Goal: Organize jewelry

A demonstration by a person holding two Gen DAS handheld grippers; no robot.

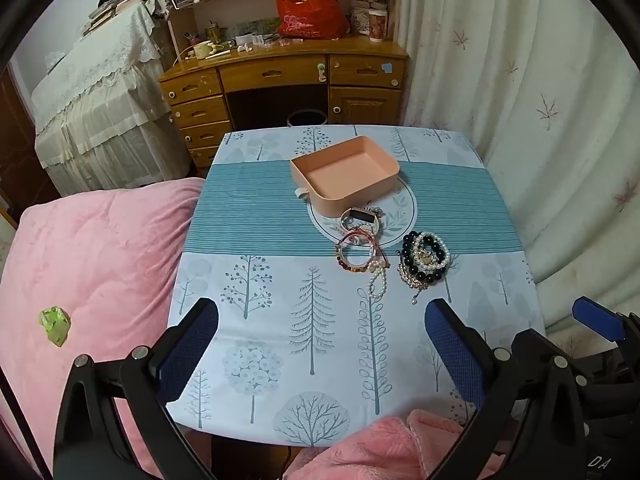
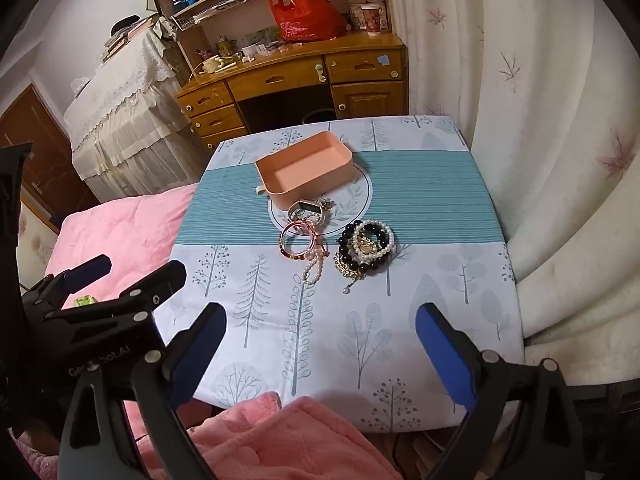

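1. The left gripper hung over the worktop's near edge, fingers spread wide, pinching nothing.
2. The right gripper did likewise, fingers spread.
3. The jewelry lay heaped mid-worktop, just in front of the pink tray.

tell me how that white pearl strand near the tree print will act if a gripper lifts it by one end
The pearl strand lies in a loose, bent loop on the cloth, so it will probably hang limp and swing. Its top end overlaps the red bead bracelet, so it may drag that along. Round, glossy beads could slip between the pads.
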